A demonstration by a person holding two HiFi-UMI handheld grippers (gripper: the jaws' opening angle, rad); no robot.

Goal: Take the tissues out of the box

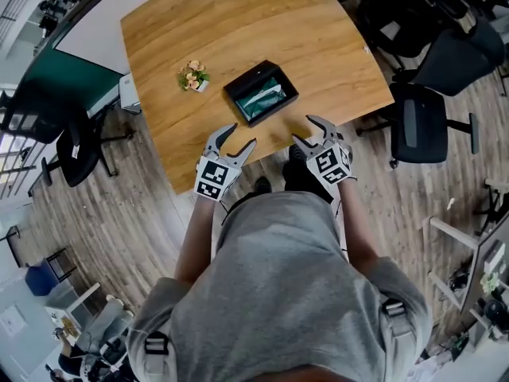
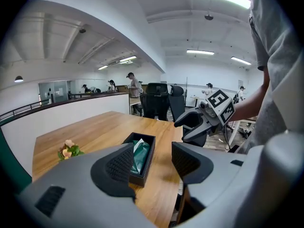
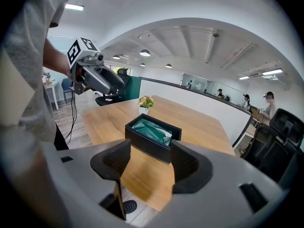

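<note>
A black open box (image 1: 261, 91) lies on the wooden table (image 1: 199, 22), with a green tissue pack (image 1: 265, 97) inside it. The same box (image 2: 141, 156) shows between the left jaws, and the box (image 3: 153, 137) sits ahead of the right jaws with the green pack (image 3: 151, 129) filling it. My left gripper (image 1: 237, 139) hovers open at the table's near edge, left of the box, nothing between its jaws. My right gripper (image 1: 312, 130) hovers open at the near edge, right of the box, also empty. Both stand short of the box.
A small pot of flowers (image 1: 193, 76) stands on the table left of the box. Office chairs (image 1: 429, 122) stand to the right and a dark chair (image 1: 75, 146) to the left. The person's body fills the lower head view.
</note>
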